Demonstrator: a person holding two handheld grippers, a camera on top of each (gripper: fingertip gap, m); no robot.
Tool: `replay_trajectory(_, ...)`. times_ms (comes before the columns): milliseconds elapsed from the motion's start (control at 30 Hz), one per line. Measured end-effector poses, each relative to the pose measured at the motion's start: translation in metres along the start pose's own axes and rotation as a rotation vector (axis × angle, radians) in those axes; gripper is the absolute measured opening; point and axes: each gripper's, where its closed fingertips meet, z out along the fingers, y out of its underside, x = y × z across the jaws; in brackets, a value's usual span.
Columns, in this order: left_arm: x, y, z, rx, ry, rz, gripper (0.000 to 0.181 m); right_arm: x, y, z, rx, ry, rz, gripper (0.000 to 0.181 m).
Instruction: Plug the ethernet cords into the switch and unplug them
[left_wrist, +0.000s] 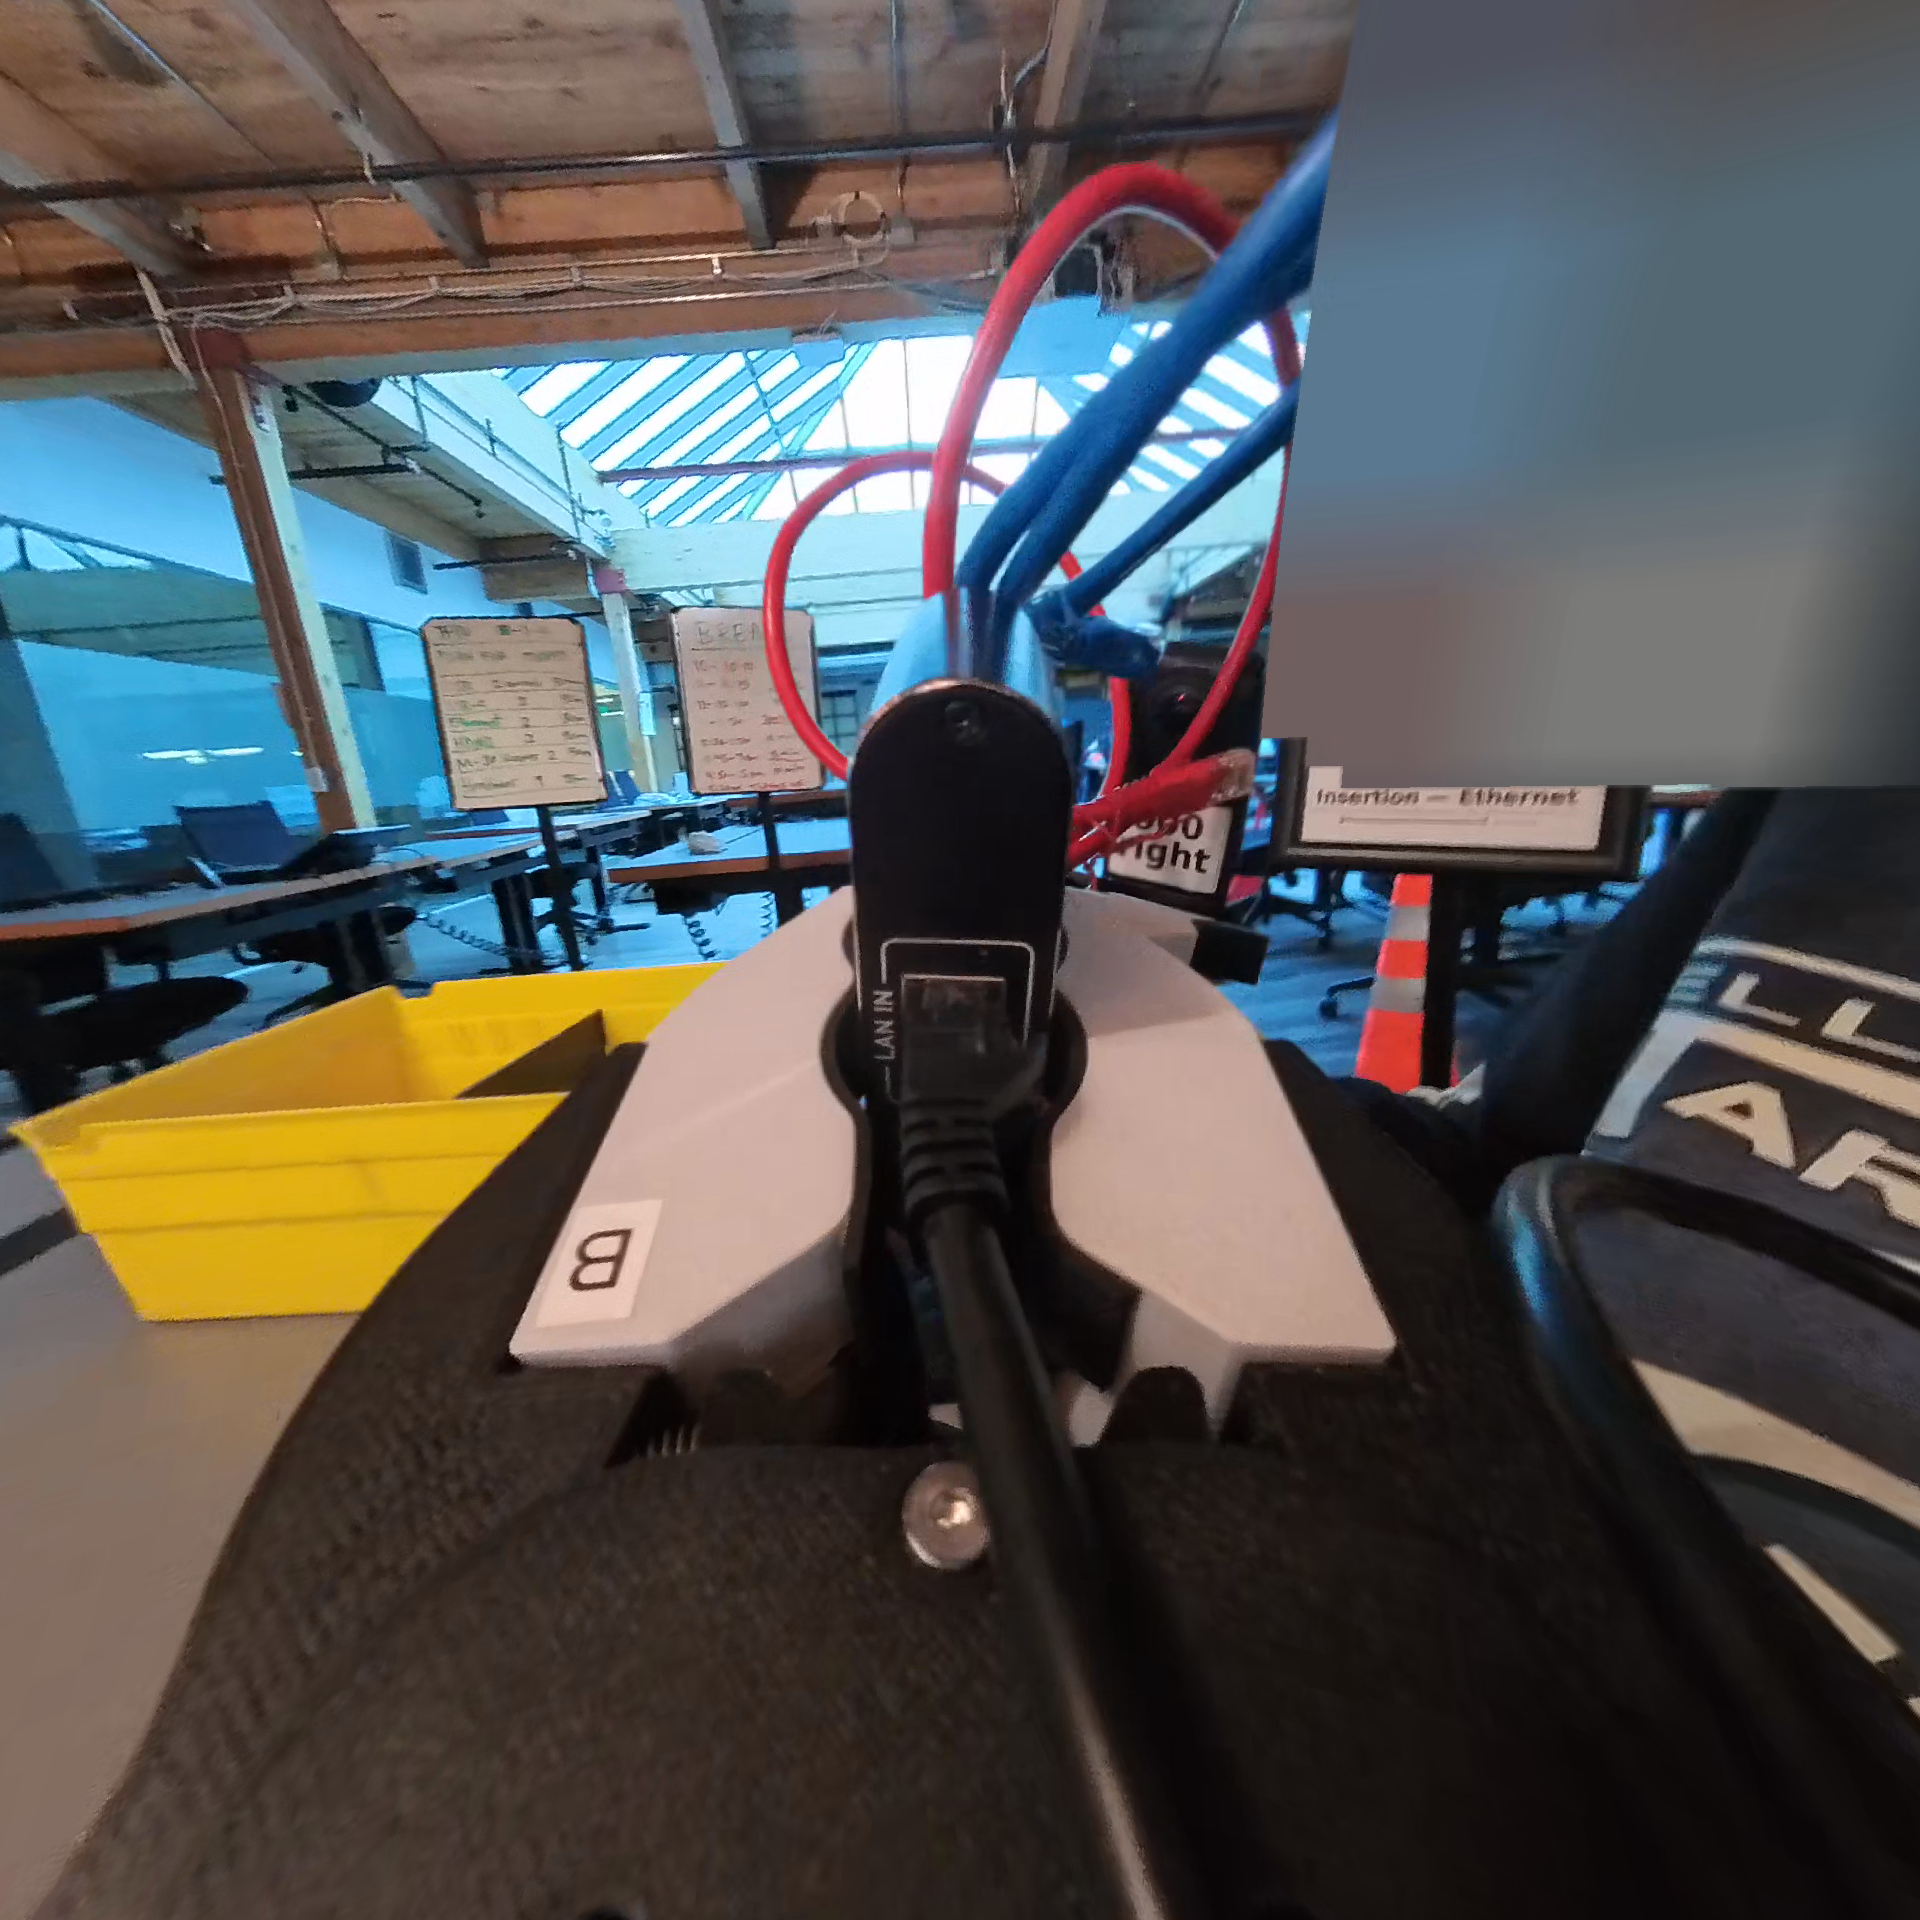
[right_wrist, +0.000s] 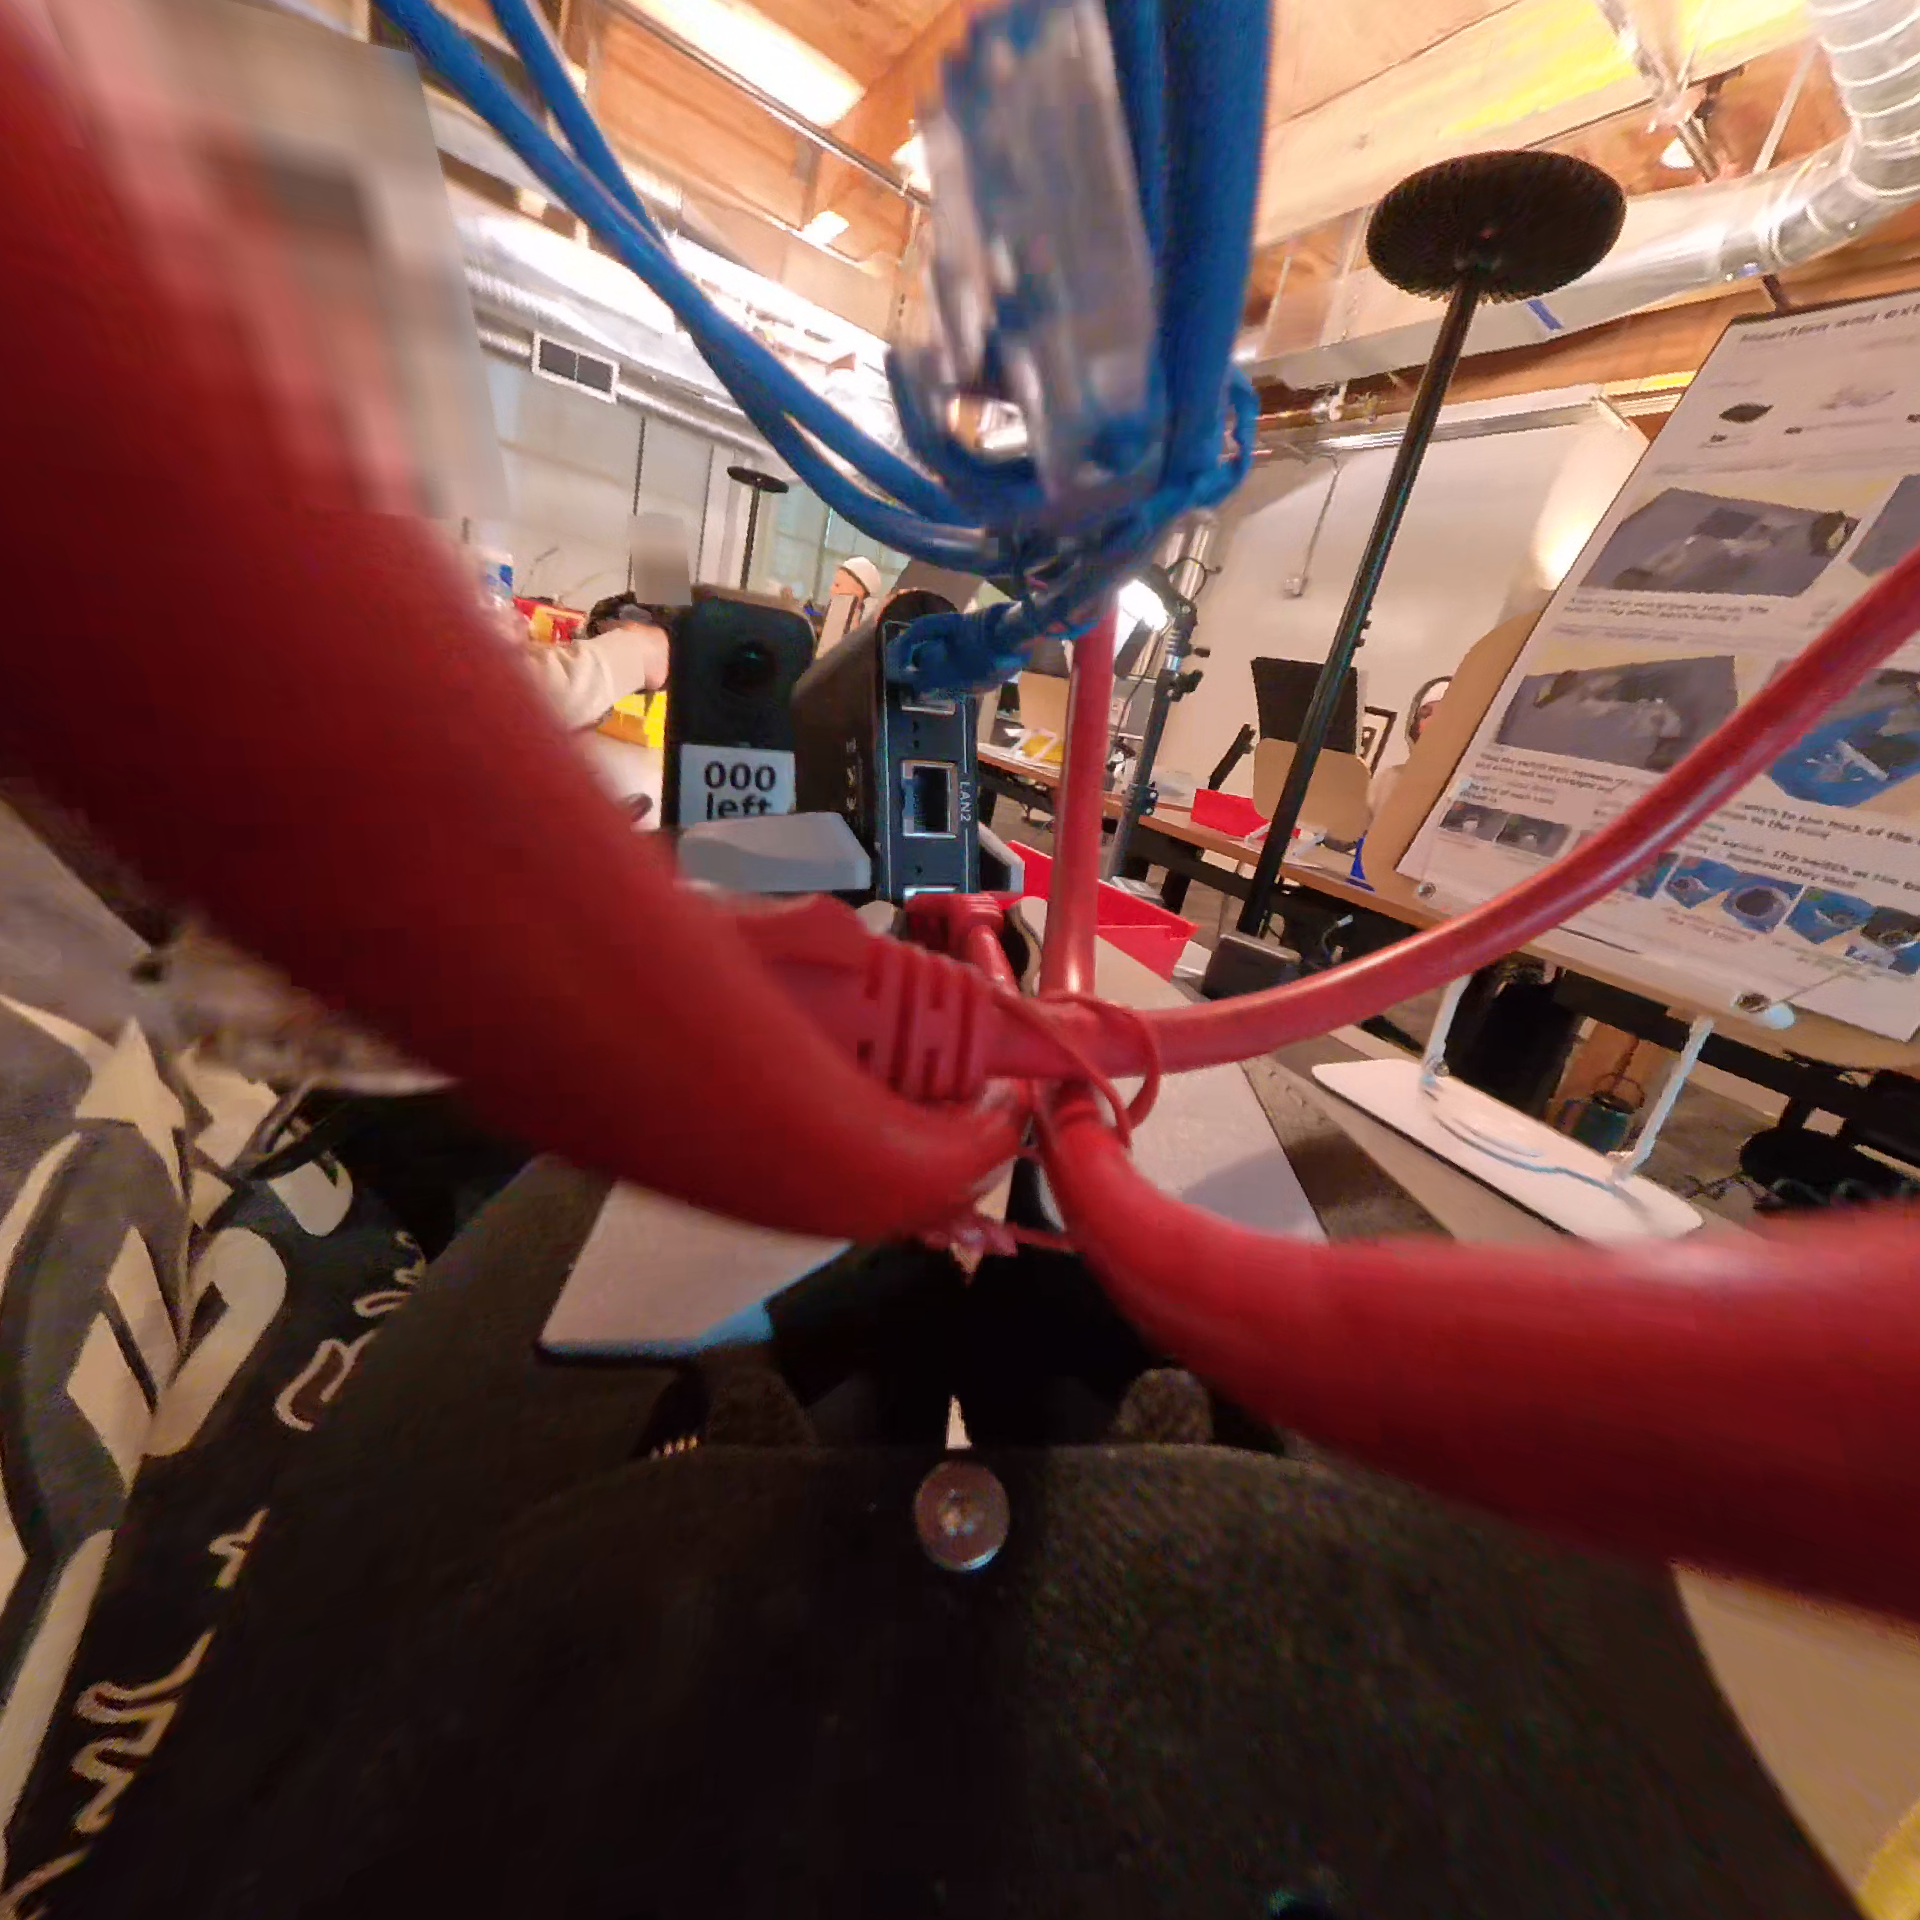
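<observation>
The left claw (left_wrist: 961, 1039) is clamped on one black switch (left_wrist: 958, 821), which stands upright with one black cord (left_wrist: 997, 1351) plugged in. The right claw (right_wrist: 997, 1039) pinches one red cord (right_wrist: 914, 1023) near the switch; one blue cord (left_wrist: 1101, 499) bundle loops beyond.

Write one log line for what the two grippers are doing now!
left gripper: shut on switch | right gripper: shut on red cord | blue cord: plugged in | middle port: empty

wrist cams face each other | close | share switch (left_wrist: 958, 831)
</observation>
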Motion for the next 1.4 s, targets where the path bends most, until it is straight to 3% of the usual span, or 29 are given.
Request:
replay_trajectory(33,-0.001,0.0,0.0,0.01,0.0,-0.032,0.027,0.001,-0.001,0.0,0.003,0.003,0.018,0.088)
replay_trajectory(67,-0.002,0.0,0.0,0.018,0.002,-0.062,0.027,0.001,-0.001,0.0,0.009,0.003,0.041,0.076)
replay_trajectory(167,-0.003,-0.002,0.001,0.059,0.033,-0.188,0.027,0.003,-0.005,0.001,0.064,-0.009,0.146,0.013)
replay_trajectory(300,-0.013,0.004,0.001,0.095,0.057,-0.401,0.027,0.013,0.001,0.002,0.041,0.045,0.165,0.014)
replay_trajectory(433,-0.02,0.012,-0.001,-0.008,-0.075,-0.135,0.027,0.019,0.012,0.002,-0.044,0.1,0.038,0.018)
replay_trajectory(600,-0.011,0.009,-0.001,0.006,-0.048,-0.064,0.027,0.011,0.006,0.0,0.116,0.037,0.154,0.015)
replay_trajectory(667,-0.01,0.008,0.0,0.016,-0.027,-0.118,0.027,0.011,0.003,0.0,0.145,-0.004,0.234,0.013)
replay_trajectory(933,-0.008,0.004,-0.002,0.089,0.114,-0.433,0.027,0.013,-0.006,-0.004,0.086,0.008,0.127,0.007)
replay_trajectory(1100,-0.002,-0.001,-0.003,0.094,0.156,-0.374,0.027,0.003,-0.009,-0.002,0.022,-0.059,0.035,0.009)
replay_trajectory(1200,0.001,0.001,-0.005,0.091,0.167,-0.346,0.027,0.0,-0.004,-0.003,0.023,-0.111,0.144,0.01)
replay_trajectory(1300,0.003,0.004,-0.004,0.064,0.16,-0.3,0.027,-0.004,0.009,0.0,-0.045,-0.135,0.21,0.041)
replay_trajectory(1400,0.009,0.01,-0.001,0.023,0.167,-0.242,0.027,-0.01,0.011,0.0,-0.057,-0.178,0.235,0.035)
